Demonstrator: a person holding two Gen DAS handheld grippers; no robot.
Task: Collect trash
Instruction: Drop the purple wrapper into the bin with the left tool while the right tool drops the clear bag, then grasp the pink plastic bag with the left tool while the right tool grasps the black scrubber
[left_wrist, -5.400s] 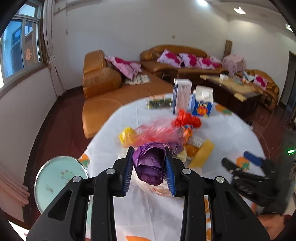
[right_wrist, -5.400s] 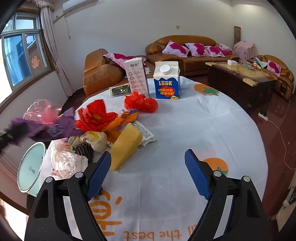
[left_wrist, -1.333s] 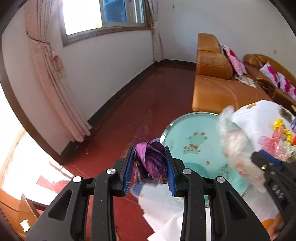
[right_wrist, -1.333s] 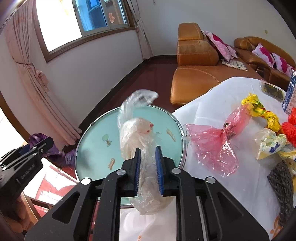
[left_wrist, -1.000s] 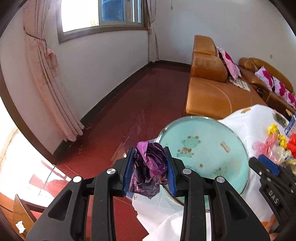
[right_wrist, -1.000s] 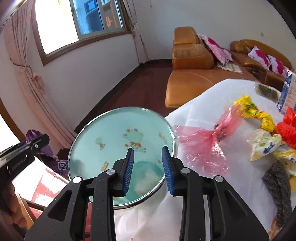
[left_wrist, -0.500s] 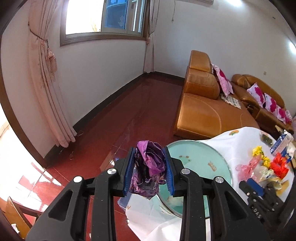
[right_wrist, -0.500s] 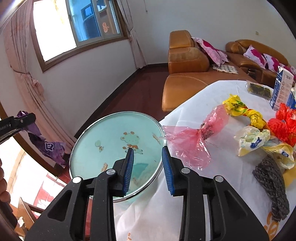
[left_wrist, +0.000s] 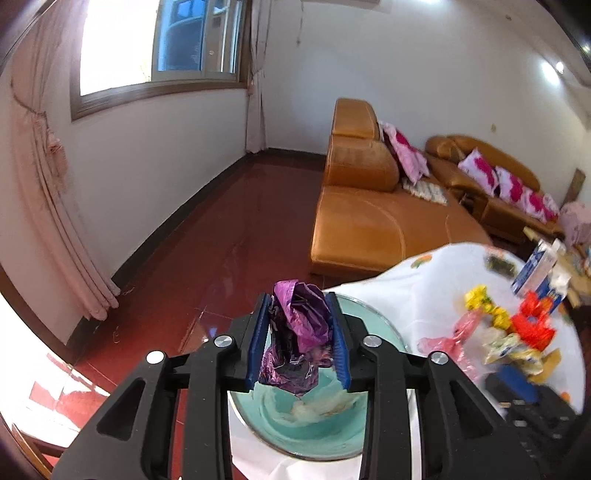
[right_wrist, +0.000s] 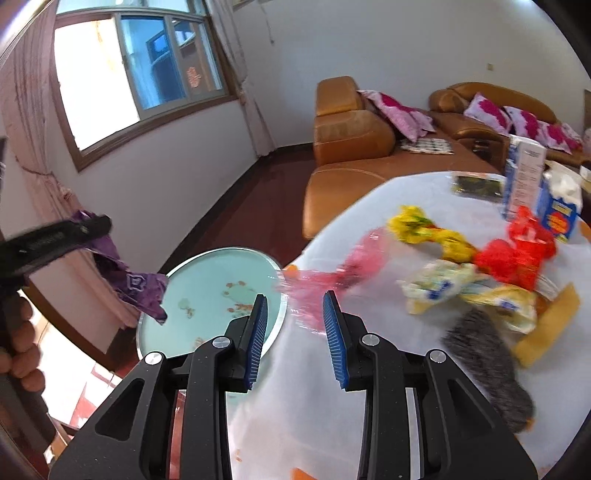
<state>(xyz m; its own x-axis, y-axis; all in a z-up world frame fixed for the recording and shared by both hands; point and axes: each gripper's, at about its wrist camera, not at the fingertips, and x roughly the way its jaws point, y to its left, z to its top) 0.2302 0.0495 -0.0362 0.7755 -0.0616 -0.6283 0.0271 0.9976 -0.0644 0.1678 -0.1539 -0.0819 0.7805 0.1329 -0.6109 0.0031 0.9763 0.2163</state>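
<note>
My left gripper (left_wrist: 299, 341) is shut on a crumpled purple wrapper (left_wrist: 300, 332) and holds it above the round teal bin (left_wrist: 306, 428), which has a clear bag at its bottom. In the right wrist view the purple wrapper (right_wrist: 136, 286) hangs from the left gripper beside the teal bin (right_wrist: 207, 295). My right gripper (right_wrist: 293, 334) is open and empty over the table edge, just short of a pink plastic bag (right_wrist: 332, 277). More trash lies on the table: a yellow wrapper (right_wrist: 424, 229), a red bag (right_wrist: 513, 254), a dark mesh piece (right_wrist: 487, 369).
The white tablecloth (right_wrist: 369, 406) covers a round table. Two cartons (right_wrist: 539, 192) stand at its far side. Orange leather sofas (right_wrist: 354, 147) with pink cushions stand behind. Red floor (left_wrist: 207, 258), a window and curtains (left_wrist: 48, 206) are on the left.
The clear bag left my right gripper and dropped into the bin; that gripper then swung right toward the pink bag. My left gripper carried the purple wrapper over the bin.
</note>
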